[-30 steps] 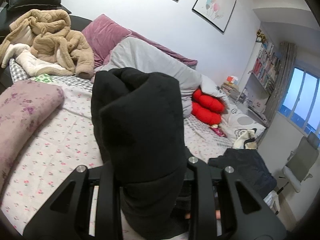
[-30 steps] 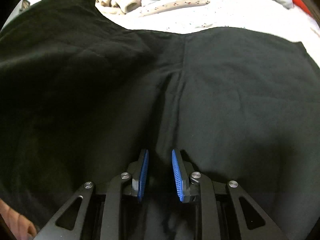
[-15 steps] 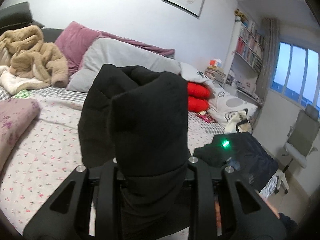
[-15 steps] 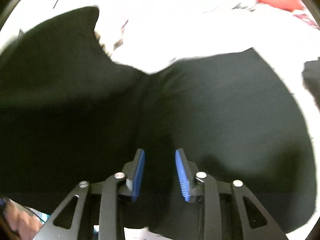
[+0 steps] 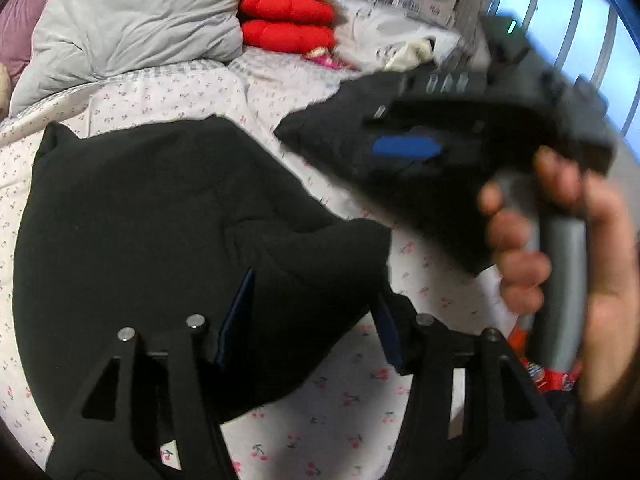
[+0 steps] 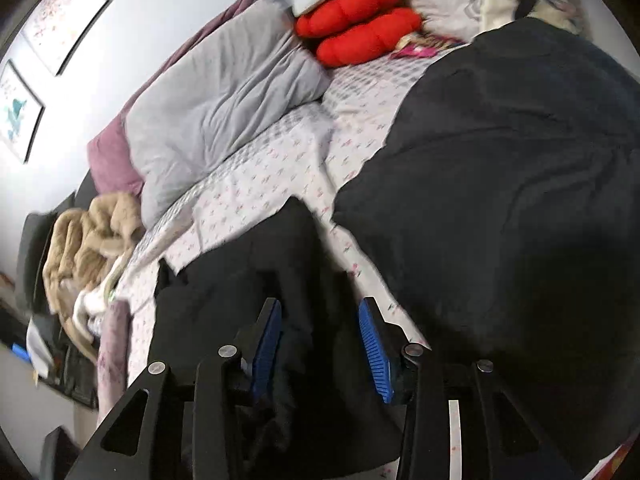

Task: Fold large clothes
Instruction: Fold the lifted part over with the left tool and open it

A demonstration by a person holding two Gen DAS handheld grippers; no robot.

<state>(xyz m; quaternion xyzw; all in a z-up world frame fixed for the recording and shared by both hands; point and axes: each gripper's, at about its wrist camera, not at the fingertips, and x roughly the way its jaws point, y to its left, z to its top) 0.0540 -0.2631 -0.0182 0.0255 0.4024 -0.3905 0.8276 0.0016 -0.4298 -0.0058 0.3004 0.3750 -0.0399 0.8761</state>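
Note:
A black folded garment (image 5: 160, 216) lies on the flowered bedsheet (image 5: 344, 412). My left gripper (image 5: 310, 316) is open, its jaws spread wide around a bunched corner of that garment. My right gripper (image 6: 320, 344) is open, with the black garment (image 6: 260, 264) lying between and in front of its blue pads (image 6: 374, 344). The right gripper also shows in the left wrist view (image 5: 472, 140), blurred, held by a hand. A second dark garment (image 6: 520, 200) lies on the bed to the right.
A grey duvet (image 5: 132, 20), a red cushion (image 5: 288, 20) and a purple pillow (image 6: 112, 152) lie at the head of the bed. A tan fleece coat (image 6: 88, 240) lies at the left. A window (image 5: 580, 20) is on the right.
The left gripper has lowered the black garment onto the bed and opened its jaws. The right gripper has lifted off the garment and swung right, and its jaws are wider.

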